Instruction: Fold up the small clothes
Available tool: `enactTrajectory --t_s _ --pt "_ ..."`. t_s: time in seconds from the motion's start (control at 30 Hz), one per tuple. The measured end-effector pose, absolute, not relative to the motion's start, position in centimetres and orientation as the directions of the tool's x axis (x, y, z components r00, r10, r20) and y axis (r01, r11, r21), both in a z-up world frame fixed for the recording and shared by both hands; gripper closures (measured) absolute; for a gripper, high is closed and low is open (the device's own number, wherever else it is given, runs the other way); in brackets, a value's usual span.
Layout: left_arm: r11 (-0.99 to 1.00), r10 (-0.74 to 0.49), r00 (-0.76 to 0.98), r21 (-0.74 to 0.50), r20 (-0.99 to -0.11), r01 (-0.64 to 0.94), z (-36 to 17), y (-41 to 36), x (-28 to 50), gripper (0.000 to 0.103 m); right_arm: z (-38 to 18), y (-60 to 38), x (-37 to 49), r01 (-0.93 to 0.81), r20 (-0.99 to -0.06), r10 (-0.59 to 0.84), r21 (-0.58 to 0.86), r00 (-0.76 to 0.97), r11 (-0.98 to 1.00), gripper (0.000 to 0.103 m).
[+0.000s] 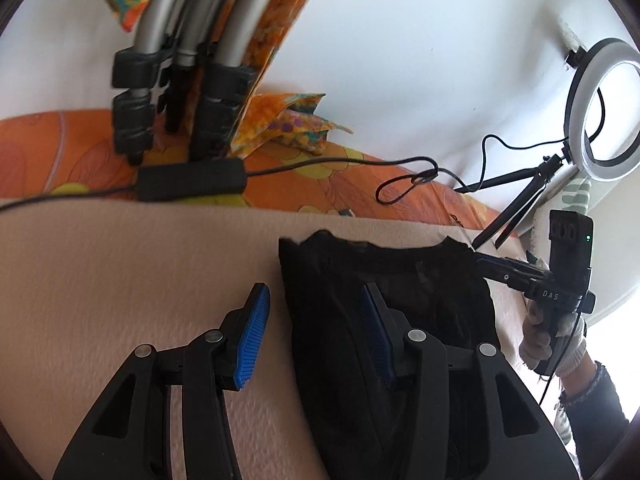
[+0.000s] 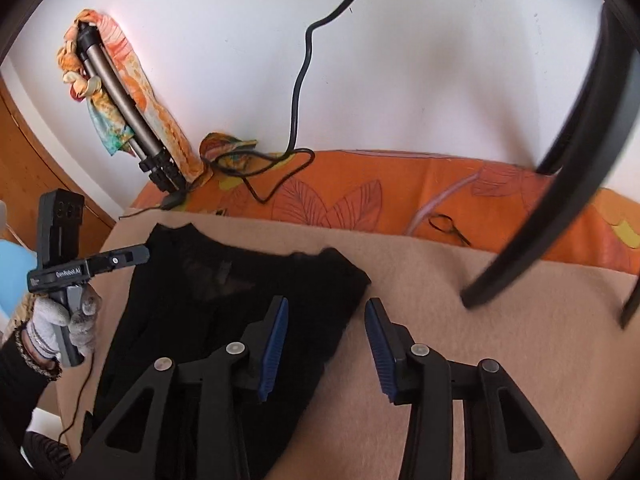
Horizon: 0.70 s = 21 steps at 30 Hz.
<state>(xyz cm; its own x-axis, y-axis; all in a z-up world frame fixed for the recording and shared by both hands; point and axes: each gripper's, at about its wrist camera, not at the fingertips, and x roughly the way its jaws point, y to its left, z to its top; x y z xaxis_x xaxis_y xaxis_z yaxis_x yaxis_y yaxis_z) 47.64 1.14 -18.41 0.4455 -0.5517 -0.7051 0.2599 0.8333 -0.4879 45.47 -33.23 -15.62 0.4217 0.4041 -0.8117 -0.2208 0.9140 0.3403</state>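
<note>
A small black garment (image 1: 384, 292) lies flat on a beige blanket (image 1: 120, 280); it also shows in the right wrist view (image 2: 224, 292). My left gripper (image 1: 316, 332) is open, straddling the garment's left edge, one blue pad over the blanket and one over the cloth. My right gripper (image 2: 326, 344) is open, straddling the garment's right edge above it. Each gripper appears in the other's view, near the garment's far corner: the right one (image 1: 500, 268), the left one (image 2: 124, 258). Neither holds cloth.
A tripod (image 1: 176, 92) wrapped in floral cloth stands at the back on an orange floral sheet (image 1: 312, 192), with a black power box (image 1: 192, 180) and cables. A ring light (image 1: 604, 108) on a small stand is at the right. Black stand legs (image 2: 560, 184) cross the right wrist view.
</note>
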Motion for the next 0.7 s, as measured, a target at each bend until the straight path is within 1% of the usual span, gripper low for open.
enactTrajectory --t_s 0.1,0.13,0.17,0.2,0.23,0.27,0.33,0.37,0.47,0.7 --pt "0.837 -0.547 0.452 -0.473 -0.705 0.275 -18.3 0.8 47.9 0.058 -16.1 -32.7 45.7 -0.243 -0.81 0.407 0.331 0.423 0.912 0.06" --pt "0.839 -0.544 0.455 -0.466 -0.705 0.281 -18.3 0.6 47.9 0.06 -16.1 -32.3 45.8 -0.252 -0.809 0.404 0.323 0.427 0.912 0.061" --pt "0.846 -0.534 0.463 -0.448 -0.707 0.29 -18.2 0.4 47.9 0.06 -16.1 -32.1 45.9 -0.257 -0.808 0.405 0.32 0.428 0.912 0.064" --pt "0.851 -0.525 0.471 -0.435 -0.709 0.294 -18.2 0.2 47.9 0.062 -16.2 -31.9 46.0 -0.26 -0.808 0.402 0.316 0.43 0.912 0.069" --pt "0.854 -0.52 0.474 -0.427 -0.71 0.297 -18.1 0.0 47.9 0.071 -16.2 -31.8 46.1 -0.264 -0.809 0.399 0.31 0.432 0.913 0.072" --pt "0.858 -0.514 0.476 -0.417 -0.714 0.301 -18.2 -0.2 47.9 0.085 -16.3 -31.7 46.2 -0.268 -0.811 0.393 0.301 0.434 0.915 0.077" --pt "0.866 -0.498 0.475 -0.393 -0.725 0.308 -18.5 -0.6 47.9 0.094 -16.4 -31.4 46.3 -0.267 -0.813 0.384 0.29 0.439 0.919 0.088" --pt "0.867 -0.496 0.478 -0.386 -0.725 0.314 -18.4 -0.8 47.9 0.098 -16.4 -31.4 46.3 -0.269 -0.811 0.392 0.299 0.434 0.916 0.096" --pt "0.858 -0.511 0.486 -0.388 -0.709 0.337 -17.9 -1.0 47.6 0.1 -16.3 -31.2 46.2 -0.273 -0.813 0.392 0.296 0.431 0.915 0.1" --pt "0.827 -0.561 0.493 -0.416 -0.665 0.38 -15.7 -1.4 46.4 0.1 -13.7 -30.5 45.5 -0.301 -0.783 0.423 0.312 0.456 0.901 0.101"
